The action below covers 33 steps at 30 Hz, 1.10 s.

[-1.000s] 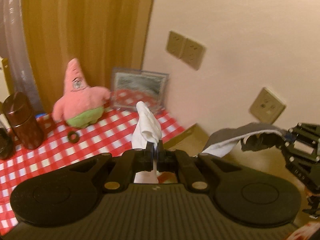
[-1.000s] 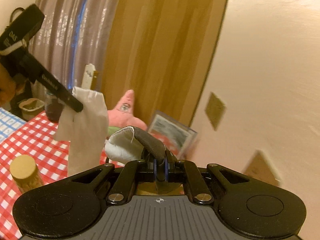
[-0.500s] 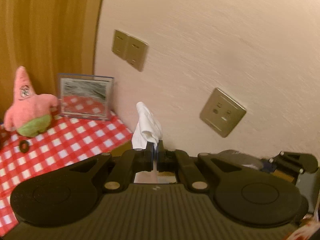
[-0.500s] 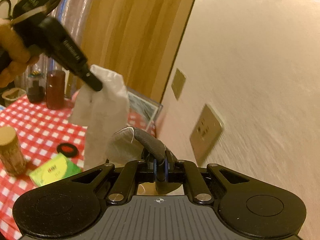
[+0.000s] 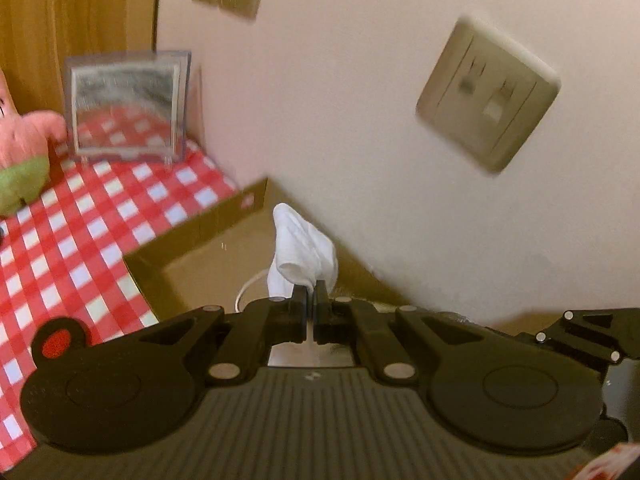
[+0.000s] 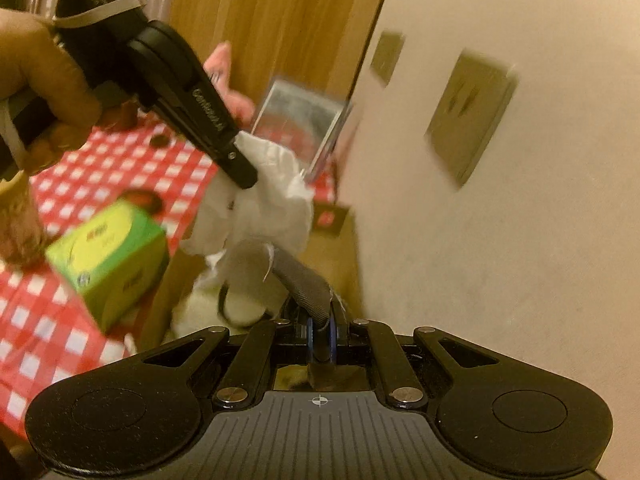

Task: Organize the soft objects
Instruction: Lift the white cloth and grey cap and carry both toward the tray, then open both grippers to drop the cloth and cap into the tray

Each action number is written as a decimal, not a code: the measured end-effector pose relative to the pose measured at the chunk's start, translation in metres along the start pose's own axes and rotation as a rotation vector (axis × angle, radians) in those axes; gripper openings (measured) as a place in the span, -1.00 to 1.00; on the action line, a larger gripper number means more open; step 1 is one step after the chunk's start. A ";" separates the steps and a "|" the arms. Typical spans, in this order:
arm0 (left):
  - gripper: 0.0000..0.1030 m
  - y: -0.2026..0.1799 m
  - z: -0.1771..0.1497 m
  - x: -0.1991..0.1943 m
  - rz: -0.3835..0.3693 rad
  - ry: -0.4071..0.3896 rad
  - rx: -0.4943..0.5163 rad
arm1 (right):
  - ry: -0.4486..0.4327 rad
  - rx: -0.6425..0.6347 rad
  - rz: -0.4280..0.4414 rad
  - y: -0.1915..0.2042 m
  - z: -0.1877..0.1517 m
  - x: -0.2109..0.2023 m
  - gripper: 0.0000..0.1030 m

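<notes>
— Left wrist view: what is held there?

— A white cloth [image 5: 301, 255] is pinched between the closed fingers of the left gripper [image 5: 311, 294], and it is bunched upward above the fingertips. It is held over an open cardboard box [image 5: 200, 227] that is set against the wall, beside the checked tablecloth [image 5: 80, 220].

— And what is seen from the right wrist?

— A grey cloth [image 6: 298, 276] with a pale lining is clamped in the right gripper [image 6: 320, 330], whose fingers are shut on it. The same white cloth [image 6: 268, 196] is seen just ahead of it, hung from the tip of the left gripper [image 6: 244, 178], which is gripped by a hand [image 6: 44, 84]. Both cloths are held above the box [image 6: 344, 248]. Something white and fluffy with a dark loop [image 6: 236, 304] is seen lower down in the box; what it is cannot be told.

— What is placed around them?

— A green carton [image 6: 108, 256] is seen beside the box's edge. A clear framed panel [image 5: 126, 106] is stood near the wall, with a pink plush star [image 5: 24, 148] beside it. A red-and-black disc [image 5: 56, 340] is laid on the tablecloth. Wall sockets [image 5: 488, 96] are mounted above the box.
</notes>
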<state>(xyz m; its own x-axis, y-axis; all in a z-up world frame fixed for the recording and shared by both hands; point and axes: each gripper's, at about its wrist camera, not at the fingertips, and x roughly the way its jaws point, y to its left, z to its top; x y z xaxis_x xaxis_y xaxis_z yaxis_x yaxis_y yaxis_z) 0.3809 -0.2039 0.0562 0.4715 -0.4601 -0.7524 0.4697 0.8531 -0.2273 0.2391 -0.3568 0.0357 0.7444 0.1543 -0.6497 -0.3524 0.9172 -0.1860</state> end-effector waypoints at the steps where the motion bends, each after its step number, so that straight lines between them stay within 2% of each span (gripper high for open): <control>1: -0.97 0.001 -0.004 0.007 -0.002 0.012 0.001 | 0.024 -0.008 0.015 0.003 -0.004 0.006 -0.86; 10: -0.92 0.012 -0.030 0.048 -0.011 0.085 -0.004 | 0.194 0.017 0.135 0.016 -0.025 0.064 -0.86; 12: -0.78 0.015 -0.032 0.051 -0.007 0.090 -0.004 | 0.221 0.014 0.149 0.019 -0.025 0.078 -0.86; 14: -0.39 0.018 -0.033 0.052 -0.012 0.096 0.004 | 0.242 0.012 0.160 0.022 -0.025 0.091 -0.86; 15: -0.32 0.019 -0.034 0.052 -0.008 0.094 0.009 | 0.249 0.012 0.164 0.024 -0.026 0.097 -0.86; 20: -0.18 0.031 -0.037 0.043 0.000 0.078 0.013 | 0.254 0.000 0.151 0.026 -0.023 0.118 -0.86; 27: -0.13 0.046 -0.042 0.023 0.036 0.043 0.029 | 0.217 0.022 0.100 0.014 -0.008 0.142 -0.85; 33: 0.01 0.050 -0.050 0.003 0.079 0.014 0.043 | 0.205 0.050 0.114 0.012 -0.003 0.142 -0.84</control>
<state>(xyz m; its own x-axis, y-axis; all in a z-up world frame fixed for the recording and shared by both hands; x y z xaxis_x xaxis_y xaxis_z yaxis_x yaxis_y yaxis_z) 0.3685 -0.1503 0.0111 0.4982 -0.3881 -0.7754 0.4636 0.8749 -0.1401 0.3385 -0.3248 -0.0608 0.5689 0.1848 -0.8014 -0.3954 0.9159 -0.0695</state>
